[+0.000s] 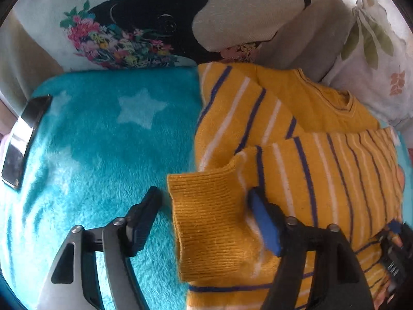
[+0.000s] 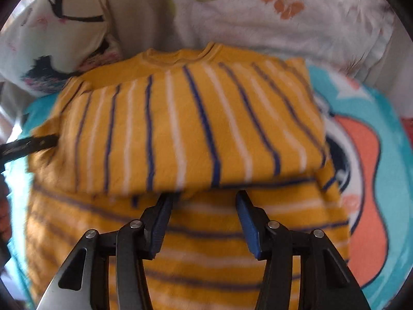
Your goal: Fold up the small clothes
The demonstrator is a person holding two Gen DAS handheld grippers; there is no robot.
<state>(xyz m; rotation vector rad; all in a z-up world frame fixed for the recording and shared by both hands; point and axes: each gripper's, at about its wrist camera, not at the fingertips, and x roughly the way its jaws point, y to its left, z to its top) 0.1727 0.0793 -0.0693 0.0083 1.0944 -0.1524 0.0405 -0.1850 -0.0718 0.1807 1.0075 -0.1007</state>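
The yellow sweater (image 2: 180,129) with blue and white stripes lies on a turquoise fleece blanket (image 1: 103,142), its collar toward the pillows; in the right wrist view a striped panel is folded across the body, its lower edge lying just ahead of the right tool's fingers, with more striped cloth spread beneath them. In the left wrist view a sleeve lies across the garment, and its ribbed cuff (image 1: 206,219) reaches out over the blanket at the sweater's left side.

The left tool (image 1: 206,219) stands with its fingers wide apart, astride that cuff — one finger over the turquoise pile just left of the cuff, the other, with a blue pad, over the striped sleeve; whether either touches the cloth cannot be told. The right tool (image 2: 204,222) is likewise spread, nothing between its fingers, poised above the lower striped layer; the picture there is somewhat blurred. At the left edge of the right wrist view a dark bar pokes in over the sweater's side — what it is cannot be told.

The blanket carries pale stars (image 1: 140,111) and, on the right, an orange and white figure (image 2: 366,180); a dark phone (image 1: 23,139) lies at its left edge. Behind the sweater stand printed pillows: one with a black shape and flowers (image 1: 134,25), one with leaves (image 2: 258,5).
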